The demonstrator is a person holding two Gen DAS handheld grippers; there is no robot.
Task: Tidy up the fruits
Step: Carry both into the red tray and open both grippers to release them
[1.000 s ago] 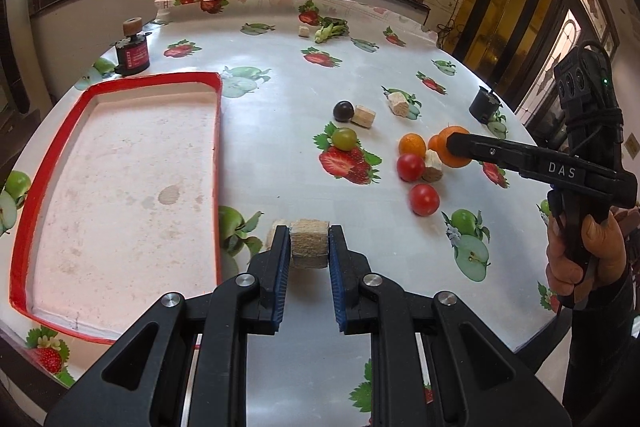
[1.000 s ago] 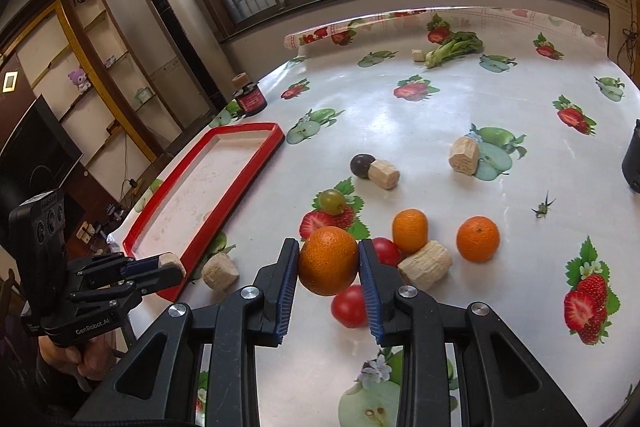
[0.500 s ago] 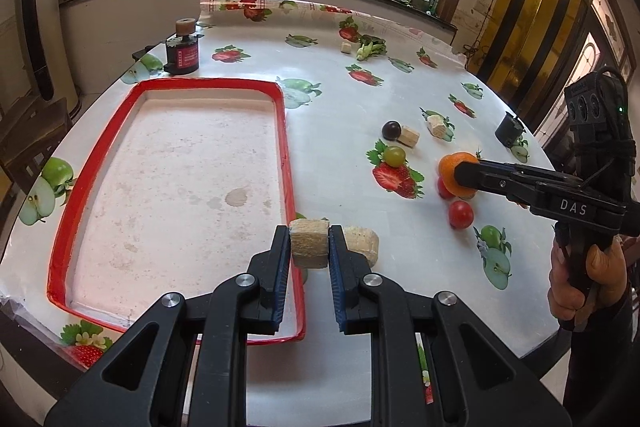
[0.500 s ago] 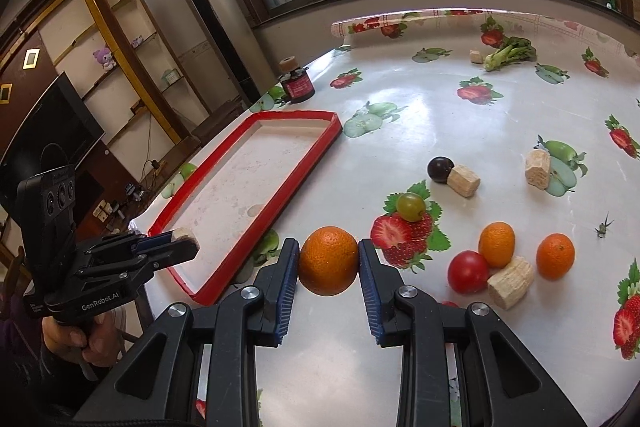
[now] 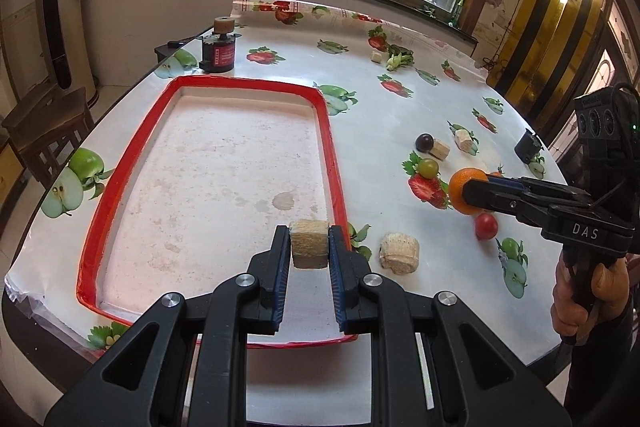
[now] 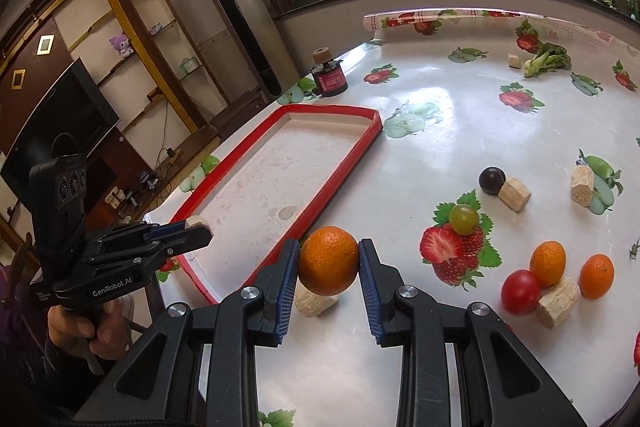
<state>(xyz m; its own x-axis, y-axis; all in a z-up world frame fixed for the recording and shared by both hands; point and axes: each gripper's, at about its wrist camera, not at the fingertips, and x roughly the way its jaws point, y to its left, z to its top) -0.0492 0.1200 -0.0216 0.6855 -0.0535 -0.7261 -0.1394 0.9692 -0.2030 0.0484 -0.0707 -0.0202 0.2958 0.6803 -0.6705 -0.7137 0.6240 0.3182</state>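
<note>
My left gripper (image 5: 309, 245) is shut on a tan fibrous block (image 5: 308, 243) and hangs over the near right part of the red-rimmed tray (image 5: 120, 187), whose floor is bare. In the right wrist view my right gripper (image 6: 328, 261) is shut on an orange (image 6: 327, 261), held above the table just right of the tray's rim (image 6: 336, 183). On the table lie two more oranges (image 6: 548, 263), a red tomato (image 6: 520, 291), a green grape (image 6: 463, 219), a dark plum (image 6: 491, 179) and several tan blocks (image 6: 558, 301).
A small black and red jar (image 5: 218, 51) stands beyond the tray's far end. A leafy green vegetable (image 6: 548, 61) lies near the window side. A black cup (image 5: 528, 146) sits at the right edge. Another tan block (image 5: 399, 253) lies beside the tray's right rim.
Both grippers have moved left toward the tray with their loads. The left one went from the table beside the tray to over its near right part; the orange now hangs near the rim.
</note>
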